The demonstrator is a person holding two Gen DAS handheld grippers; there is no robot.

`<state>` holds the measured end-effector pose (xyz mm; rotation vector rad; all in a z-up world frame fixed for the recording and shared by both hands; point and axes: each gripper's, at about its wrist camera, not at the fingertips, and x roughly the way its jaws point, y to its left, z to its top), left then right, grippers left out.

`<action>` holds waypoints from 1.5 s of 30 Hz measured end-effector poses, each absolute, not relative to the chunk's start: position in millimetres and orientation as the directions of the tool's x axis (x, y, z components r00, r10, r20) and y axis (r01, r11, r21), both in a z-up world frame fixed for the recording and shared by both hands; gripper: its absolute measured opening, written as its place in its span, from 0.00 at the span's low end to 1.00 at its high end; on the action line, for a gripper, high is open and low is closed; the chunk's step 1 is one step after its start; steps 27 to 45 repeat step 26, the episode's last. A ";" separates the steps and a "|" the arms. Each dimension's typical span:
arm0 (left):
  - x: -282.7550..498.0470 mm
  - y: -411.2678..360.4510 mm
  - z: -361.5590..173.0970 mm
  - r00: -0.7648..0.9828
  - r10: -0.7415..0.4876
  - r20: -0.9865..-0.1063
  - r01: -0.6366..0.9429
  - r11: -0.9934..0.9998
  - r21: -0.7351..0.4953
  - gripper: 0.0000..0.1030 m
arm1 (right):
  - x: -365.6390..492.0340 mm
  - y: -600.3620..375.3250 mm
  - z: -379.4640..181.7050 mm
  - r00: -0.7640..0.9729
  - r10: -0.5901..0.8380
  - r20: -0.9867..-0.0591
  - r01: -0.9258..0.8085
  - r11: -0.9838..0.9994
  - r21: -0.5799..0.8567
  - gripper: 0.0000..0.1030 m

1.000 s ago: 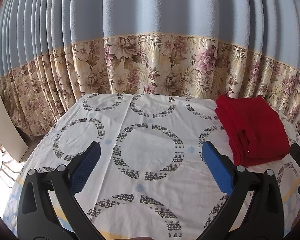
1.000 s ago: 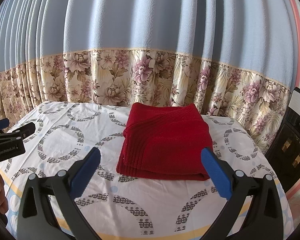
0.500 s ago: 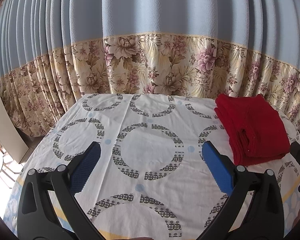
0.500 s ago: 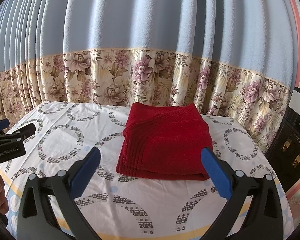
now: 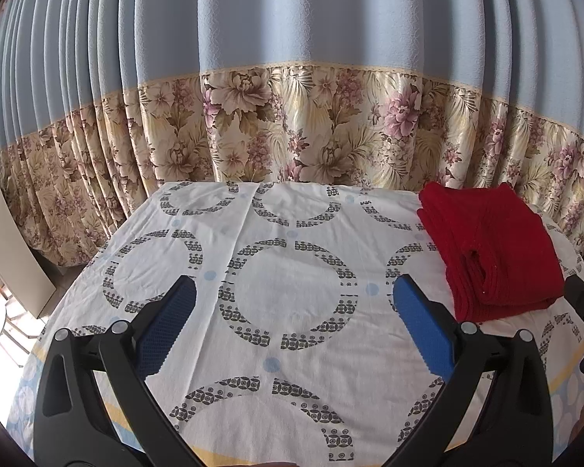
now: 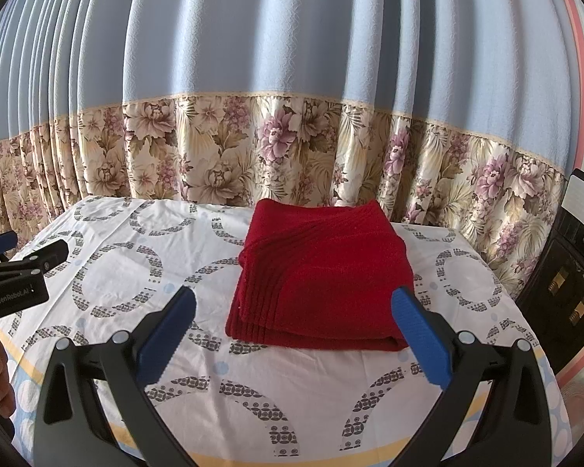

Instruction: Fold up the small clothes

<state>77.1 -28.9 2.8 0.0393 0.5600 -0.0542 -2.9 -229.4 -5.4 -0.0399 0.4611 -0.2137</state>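
Circle-patterned tablecloth (image 5: 292,288), blue floral-bordered curtain (image 6: 292,58), dark appliance (image 6: 568,272)

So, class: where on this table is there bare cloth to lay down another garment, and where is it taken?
Free: the wide stretch of patterned tablecloth left of the folded red garment, back to the floral curtain, and the near strip before the garment. Taken: the right side, under the garment.

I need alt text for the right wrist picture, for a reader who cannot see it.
A folded red cloth lies on a table with a white, ring-patterned sheet, just ahead of the open right gripper. A blue and floral curtain hangs behind.
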 end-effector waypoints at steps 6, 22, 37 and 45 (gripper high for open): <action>77.3 -28.6 2.7 0.845 -0.040 -0.532 0.062 0.998 0.023 0.97 | -3.2 -228.7 -5.9 0.874 -0.214 -0.437 0.196 0.977 -0.087 0.98; 78.2 -24.9 2.6 0.845 -0.039 -0.534 0.058 0.998 0.019 0.97 | -3.8 -228.3 -5.9 0.874 -0.217 -0.435 0.198 0.976 -0.090 0.98; 78.9 -23.0 3.3 0.844 -0.034 -0.535 0.052 0.998 0.019 0.97 | -3.8 -228.1 -5.9 0.874 -0.218 -0.435 0.198 0.976 -0.091 0.98; 78.9 -23.0 3.3 0.844 -0.034 -0.535 0.052 0.998 0.019 0.97 | -3.8 -228.1 -5.9 0.874 -0.218 -0.435 0.198 0.976 -0.091 0.98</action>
